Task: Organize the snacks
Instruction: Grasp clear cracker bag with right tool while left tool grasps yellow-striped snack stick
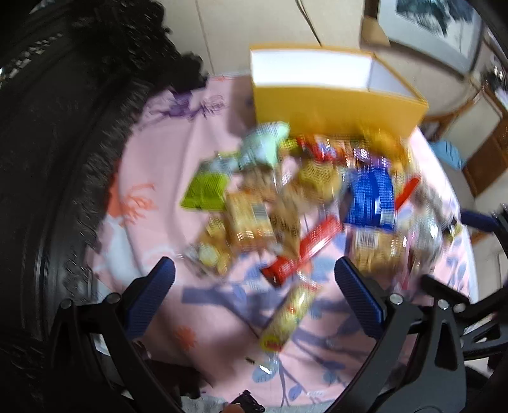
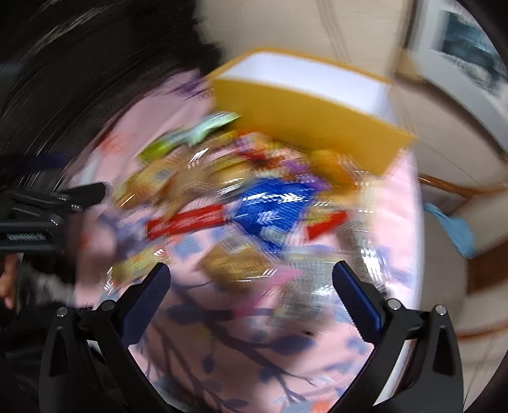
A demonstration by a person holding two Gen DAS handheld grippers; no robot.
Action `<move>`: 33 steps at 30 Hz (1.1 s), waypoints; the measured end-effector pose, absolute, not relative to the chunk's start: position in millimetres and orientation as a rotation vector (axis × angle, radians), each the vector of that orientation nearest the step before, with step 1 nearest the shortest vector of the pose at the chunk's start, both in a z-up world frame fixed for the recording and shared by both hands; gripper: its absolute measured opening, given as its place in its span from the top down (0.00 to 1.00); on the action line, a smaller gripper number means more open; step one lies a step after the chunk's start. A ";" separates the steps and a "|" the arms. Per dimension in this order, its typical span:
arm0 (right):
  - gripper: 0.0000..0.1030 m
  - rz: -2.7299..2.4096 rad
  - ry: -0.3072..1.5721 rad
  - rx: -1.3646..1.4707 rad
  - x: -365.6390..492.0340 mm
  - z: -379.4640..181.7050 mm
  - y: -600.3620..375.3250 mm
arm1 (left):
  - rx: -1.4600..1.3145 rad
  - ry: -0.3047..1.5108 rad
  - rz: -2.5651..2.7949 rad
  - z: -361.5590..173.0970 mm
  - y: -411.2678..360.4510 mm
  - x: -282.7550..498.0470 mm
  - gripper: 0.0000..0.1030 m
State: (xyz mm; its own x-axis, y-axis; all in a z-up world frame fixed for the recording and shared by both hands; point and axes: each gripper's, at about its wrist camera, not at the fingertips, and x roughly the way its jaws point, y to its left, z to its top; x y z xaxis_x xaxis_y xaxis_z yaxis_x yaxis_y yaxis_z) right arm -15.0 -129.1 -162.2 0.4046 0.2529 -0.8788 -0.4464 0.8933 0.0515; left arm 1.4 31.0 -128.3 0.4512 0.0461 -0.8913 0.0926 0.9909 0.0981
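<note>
Both views are smearing with motion; detail is limited.

Progress: sorting is barely starting, by my reading. The heap of loose foil and plastic snack packets (image 1: 304,203) is lying spread on the counter, just in front of the open yellow cardboard box with white inner walls (image 1: 336,104). The box is showing only bare white walls from here; its floor is hidden, so I cannot tell whether anything is inside. Nearly everything appears left to do.

Packets that are reading clearly: a long red wrapper bar (image 1: 304,251) lying diagonally at the near edge of the heap, a shiny blue foil pack (image 1: 370,197) to its right, a lime-green pouch (image 1: 204,192) on the left, and a yellow tube-shaped roll (image 1: 287,317) lying nearest, a little apart from the heap.

Left gripper (image 1: 254,279): jaws spread wide, holding nothing, hovering above the red bar. Right gripper (image 2: 250,279): jaws likewise spread and empty, hanging over the near side of the heap.

Surface: pink cloth printed with purple-blue branches and leaves (image 1: 165,178), covering the counter. Room: cream wall behind, a framed picture (image 1: 435,25) upper right, wooden furniture at the right edge. A dark, fuzzy black mass (image 1: 63,127) is filling the left side; I cannot identify it.
</note>
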 end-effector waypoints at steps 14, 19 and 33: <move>0.35 0.573 1.160 -0.347 21.5 -251.4 -111.8 | 0.114 1.210 -0.026 -196.3 36.1 -22.1 0.02; 0.44 0.506 1.169 -0.227 2.2 -241.9 -135.0 | 0.138 1.217 -0.096 -215.9 18.1 -16.4 0.02; 0.44 0.372 1.152 -0.052 -25.0 -239.4 -165.8 | 0.121 1.252 -0.161 -242.3 13.8 -0.9 0.73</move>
